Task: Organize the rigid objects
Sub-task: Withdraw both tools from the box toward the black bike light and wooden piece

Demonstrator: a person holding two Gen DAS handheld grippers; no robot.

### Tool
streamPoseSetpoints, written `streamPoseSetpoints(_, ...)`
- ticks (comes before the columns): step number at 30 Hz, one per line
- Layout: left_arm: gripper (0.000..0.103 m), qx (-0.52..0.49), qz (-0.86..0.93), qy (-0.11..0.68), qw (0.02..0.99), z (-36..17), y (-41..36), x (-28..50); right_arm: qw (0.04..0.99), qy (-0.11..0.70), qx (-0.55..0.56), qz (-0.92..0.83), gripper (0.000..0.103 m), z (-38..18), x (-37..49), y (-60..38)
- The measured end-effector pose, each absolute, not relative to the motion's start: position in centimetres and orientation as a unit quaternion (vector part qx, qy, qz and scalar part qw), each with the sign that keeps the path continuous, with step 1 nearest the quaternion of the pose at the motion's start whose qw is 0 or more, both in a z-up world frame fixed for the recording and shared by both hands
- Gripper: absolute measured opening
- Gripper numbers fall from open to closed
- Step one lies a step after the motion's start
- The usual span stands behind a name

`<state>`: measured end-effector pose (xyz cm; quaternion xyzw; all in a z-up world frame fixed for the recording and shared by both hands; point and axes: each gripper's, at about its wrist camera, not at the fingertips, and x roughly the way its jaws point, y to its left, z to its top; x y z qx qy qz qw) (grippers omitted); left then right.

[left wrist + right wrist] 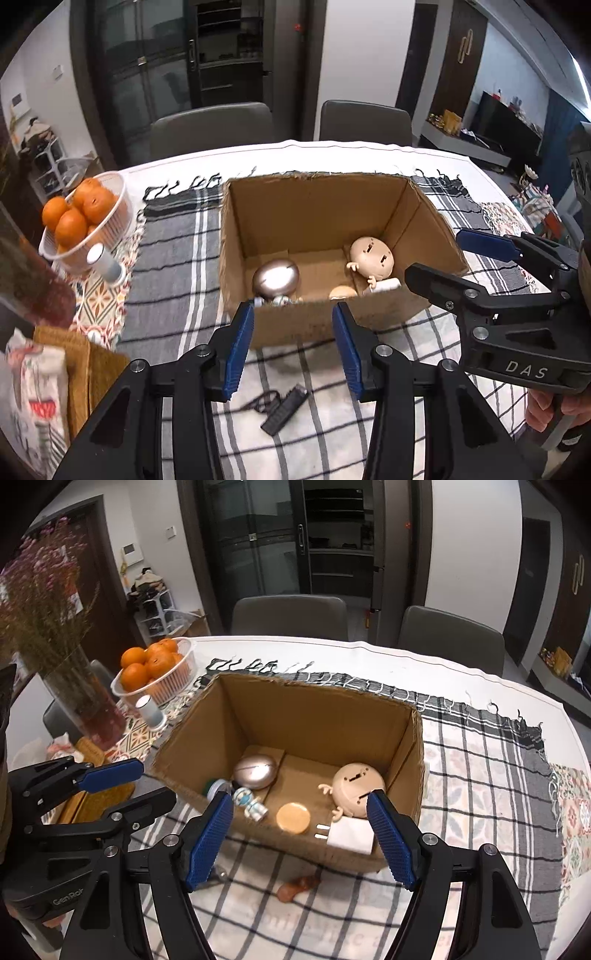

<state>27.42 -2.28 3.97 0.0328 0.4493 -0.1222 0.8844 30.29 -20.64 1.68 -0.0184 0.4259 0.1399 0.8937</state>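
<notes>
Left wrist view: the left gripper [293, 347] hangs with its blue-padded jaws spread and nothing between them, just short of the near wall of an open cardboard box [317, 206]. Under the jaws, on the checked cloth [177, 266], lies a small black clip-like object [283, 409] — still outside the box, probably light and stiff, best pinched across its narrow sides. Ahead, inside the box, sit a shiny metal oval [275, 277] and a beige doll head [371, 256]. To the right, the right gripper [448, 254] hovers over the box's right wall, jaws apart and empty.

Right wrist view: the right gripper [301, 834] is spread wide above the box's near edge, holding nothing. Beyond its fingertips lie a white plug adapter [351, 835], a round tan disc [293, 818] and a small blue-and-white figurine [251, 804]. Below the jaws, outside the box on the cloth, rests a small brownish object [297, 886] — blurred, so its material is unclear. The polished oval would likely be slippery. Off to the left, the left gripper [125, 786] is open.
</notes>
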Motion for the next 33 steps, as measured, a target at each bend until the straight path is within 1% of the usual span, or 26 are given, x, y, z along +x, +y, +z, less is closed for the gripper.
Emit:
streamPoseSetpoints(2, 0.048, 0.028, -0.117, 0.449, 0.885, 3.9, -2.1, 26.6, 0.893, 0.427, -0.019, 0.142, 0.076, 1.6, 29.9, -20.5)
streamPoseSetpoints(7, 0.05, 0.02, -0.098, 0.457, 0.884, 3.1, -1.7, 24.8, 0.888, 0.435, -0.024, 0.15, 0.076, 1.0, 28.5, -20.4)
streamPoseSetpoints(9, 0.053, 0.014, -0.09, 0.464, 0.881, 2.7, -1.5, 24.2, 0.886, 0.437, -0.029, 0.154, 0.076, 0.7, 28.0, -20.1)
streamPoseSetpoints(13, 0.054, 0.002, -0.074, 0.477, 0.876, 1.8, -1.1, 23.4, 0.879, 0.446, -0.038, 0.165, 0.076, -0.2, 27.3, -19.7)
streamPoseSetpoints(21, 0.06, -0.032, -0.046, 0.515, 0.855, -0.8, -0.7, 22.3, 0.856, 0.481, -0.036, 0.186, 0.076, -2.9, 26.9, -19.4)
streamPoseSetpoints(27, 0.062, -0.053, -0.024, 0.538, 0.841, -3.0, -0.7, 21.8, 0.837, 0.509, -0.044, 0.196, 0.076, -5.4, 27.2, -19.4)
streamPoseSetpoints(33, 0.064, -0.089, -0.004, 0.557, 0.826, -4.6, -0.8, 22.2, 0.825, 0.519, -0.057, 0.214, 0.076, -7.0, 27.8, -19.4)
